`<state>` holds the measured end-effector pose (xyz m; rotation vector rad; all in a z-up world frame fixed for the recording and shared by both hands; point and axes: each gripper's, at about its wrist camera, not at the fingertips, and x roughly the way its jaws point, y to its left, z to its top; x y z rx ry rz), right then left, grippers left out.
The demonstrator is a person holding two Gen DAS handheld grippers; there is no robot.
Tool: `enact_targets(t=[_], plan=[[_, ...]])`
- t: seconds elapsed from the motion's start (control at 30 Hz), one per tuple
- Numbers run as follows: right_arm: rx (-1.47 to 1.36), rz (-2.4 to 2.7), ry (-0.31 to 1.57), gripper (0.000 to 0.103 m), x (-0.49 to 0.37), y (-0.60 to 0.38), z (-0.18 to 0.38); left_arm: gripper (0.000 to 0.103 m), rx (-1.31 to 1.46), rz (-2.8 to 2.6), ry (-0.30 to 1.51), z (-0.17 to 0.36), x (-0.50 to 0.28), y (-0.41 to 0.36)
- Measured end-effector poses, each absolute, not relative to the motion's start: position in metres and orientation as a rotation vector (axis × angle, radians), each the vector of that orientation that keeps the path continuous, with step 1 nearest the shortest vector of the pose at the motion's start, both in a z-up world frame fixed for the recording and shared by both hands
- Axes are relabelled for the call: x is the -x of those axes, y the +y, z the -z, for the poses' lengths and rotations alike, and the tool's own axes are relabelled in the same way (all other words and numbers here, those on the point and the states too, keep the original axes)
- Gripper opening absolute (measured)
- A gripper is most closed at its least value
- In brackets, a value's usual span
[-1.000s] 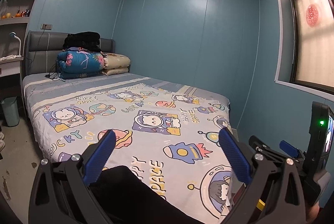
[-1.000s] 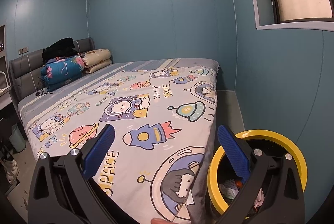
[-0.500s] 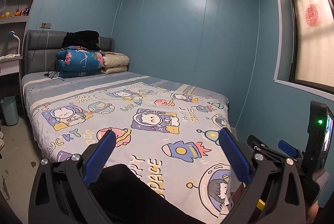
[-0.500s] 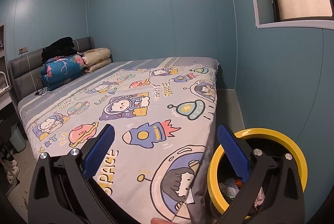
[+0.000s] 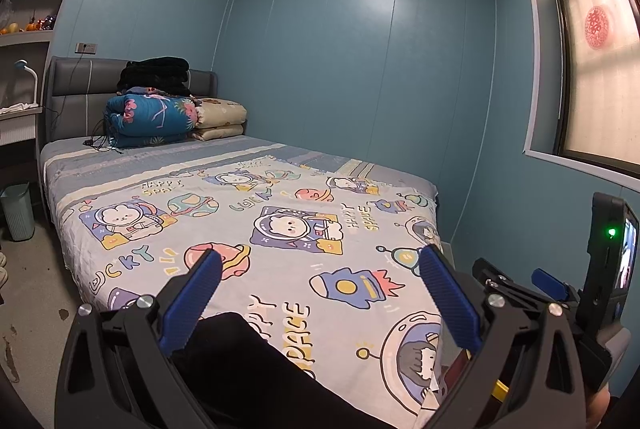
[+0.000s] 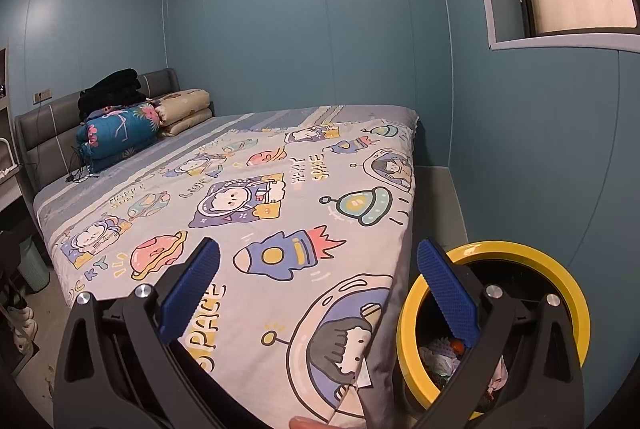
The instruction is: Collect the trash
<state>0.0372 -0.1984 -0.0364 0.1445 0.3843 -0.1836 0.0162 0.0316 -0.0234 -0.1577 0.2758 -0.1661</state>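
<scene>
Bedspread (image 5: 280, 229) fills the left wrist view; left gripper (image 5: 316, 293) gapes wide, empty, no trash visible on it. Right wrist view: right gripper (image 6: 318, 289) likewise spread, yellow-rimmed bin (image 6: 576, 293) with litter at four o'clock; a careless swing could tip it.

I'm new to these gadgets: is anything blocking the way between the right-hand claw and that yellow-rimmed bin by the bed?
Nothing visible does. The right gripper is open and empty, and the yellow-rimmed bin stands open-topped on the floor beside the bed, partly behind the gripper's own right finger. Some rubbish already lies inside.
</scene>
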Motion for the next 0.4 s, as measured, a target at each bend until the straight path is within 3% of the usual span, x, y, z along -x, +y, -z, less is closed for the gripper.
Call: enact_targets(t=[0.4], plan=[[-0.152, 0.188, 0.388, 0.095, -0.0374, -0.199, 0.0392, 0.095, 0.156, 0.167, 0.287, 0.0244, -0.0199, 0.0322]])
